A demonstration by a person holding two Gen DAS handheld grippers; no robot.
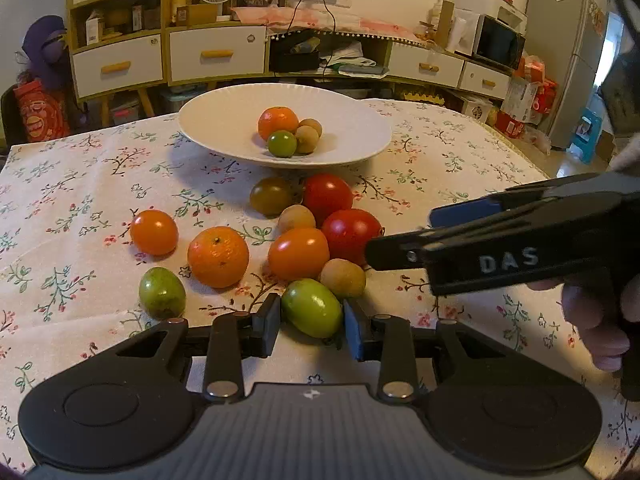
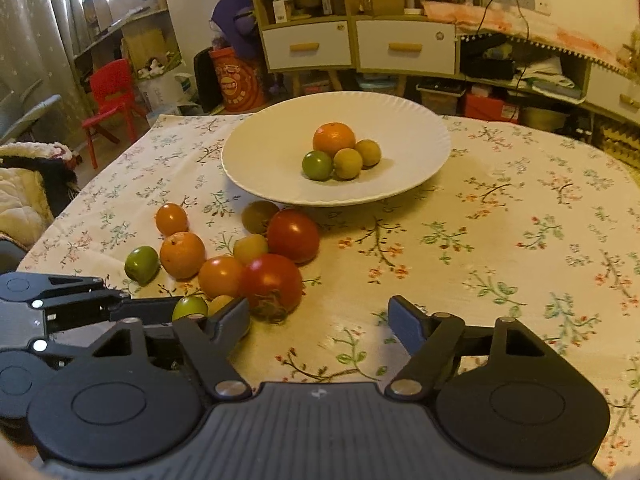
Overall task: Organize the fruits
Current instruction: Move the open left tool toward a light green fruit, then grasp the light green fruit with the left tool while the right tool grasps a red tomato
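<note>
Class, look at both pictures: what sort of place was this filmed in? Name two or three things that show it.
Most likely a home dining or living room. A table under a floral tablecloth holds a white plate of fruit, a cluttered sideboard with drawers stands behind, and a fridge and a red child's chair stand nearby.

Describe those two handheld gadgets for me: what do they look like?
Both are matte black plastic tools. Each has a ribbed grey-black body, two round discs at its sides, and hinged link arms with silver rivets leading to the jaws. The right gripper carries white letters "DAS" and a blue pad; the left gripper has one black pad, one blue.
</note>
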